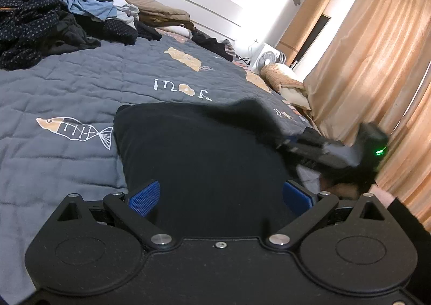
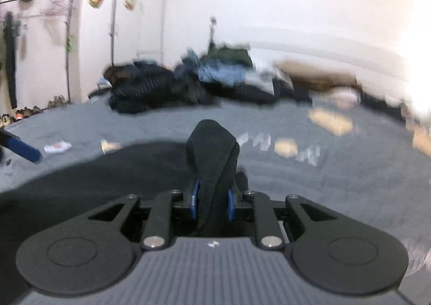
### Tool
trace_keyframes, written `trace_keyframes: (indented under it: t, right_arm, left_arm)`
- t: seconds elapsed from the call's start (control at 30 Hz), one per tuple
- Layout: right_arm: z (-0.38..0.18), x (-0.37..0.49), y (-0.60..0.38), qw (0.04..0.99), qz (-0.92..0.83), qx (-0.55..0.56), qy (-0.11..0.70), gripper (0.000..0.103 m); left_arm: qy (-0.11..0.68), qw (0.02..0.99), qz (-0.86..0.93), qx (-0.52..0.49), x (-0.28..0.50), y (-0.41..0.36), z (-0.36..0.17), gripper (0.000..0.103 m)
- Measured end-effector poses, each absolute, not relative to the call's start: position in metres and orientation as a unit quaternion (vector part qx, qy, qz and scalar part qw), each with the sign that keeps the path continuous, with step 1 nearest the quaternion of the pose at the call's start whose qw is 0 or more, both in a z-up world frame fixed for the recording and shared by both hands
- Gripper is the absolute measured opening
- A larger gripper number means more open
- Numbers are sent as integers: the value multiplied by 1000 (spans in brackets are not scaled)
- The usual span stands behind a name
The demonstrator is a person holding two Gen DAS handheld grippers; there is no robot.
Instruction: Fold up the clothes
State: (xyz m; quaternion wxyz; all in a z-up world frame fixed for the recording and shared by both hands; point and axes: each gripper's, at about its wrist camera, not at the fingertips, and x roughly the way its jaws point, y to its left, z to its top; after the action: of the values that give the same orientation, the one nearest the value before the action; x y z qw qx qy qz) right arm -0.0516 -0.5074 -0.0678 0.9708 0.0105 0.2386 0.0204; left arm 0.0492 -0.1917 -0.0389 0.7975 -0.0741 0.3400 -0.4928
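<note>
A black garment (image 1: pixel 202 159) lies spread on the grey quilted bed (image 1: pixel 67 89). My left gripper (image 1: pixel 221 197) stands open, low over the garment's near edge, and the cloth runs between its blue pads (image 1: pixel 145 198) untouched. My right gripper (image 2: pixel 212 202) is shut on a fold of the black garment (image 2: pixel 212 148), which sticks up between its pads. In the left wrist view the right gripper (image 1: pixel 291 144) is blurred at the garment's right corner, with a green light on its body. A blue finger of the left gripper (image 2: pixel 21 147) shows at the left edge of the right wrist view.
A heap of unfolded clothes (image 1: pixel 54 16) sits at the far end of the bed, beside a folded tan stack (image 1: pixel 161 12). A white fan (image 1: pixel 266 58), a pillow (image 1: pixel 285 76) and tan curtains (image 1: pixel 377 62) stand on the right. A clothes rack (image 2: pixel 40 35) stands far left.
</note>
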Motion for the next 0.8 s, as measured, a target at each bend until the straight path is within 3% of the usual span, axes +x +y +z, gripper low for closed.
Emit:
trace_keyframes:
  t: [0.13, 0.2, 0.43, 0.8]
  right_arm:
    - [-86, -39, -527, 947, 17, 127, 295, 33]
    - [-78, -40, -538, 937, 8, 173, 302, 43]
    - [-68, -67, -575, 899, 34, 314, 304, 47]
    - [-94, -74, -559, 870, 58, 330, 361, 51]
  left_arm:
    - [339, 798, -493, -75, 49, -191, -38, 98]
    - [340, 798, -493, -75, 50, -191, -38, 98]
    - [339, 797, -495, -73, 49, -193, -38, 98]
    - [336, 794, -502, -65, 43, -201, -38, 99]
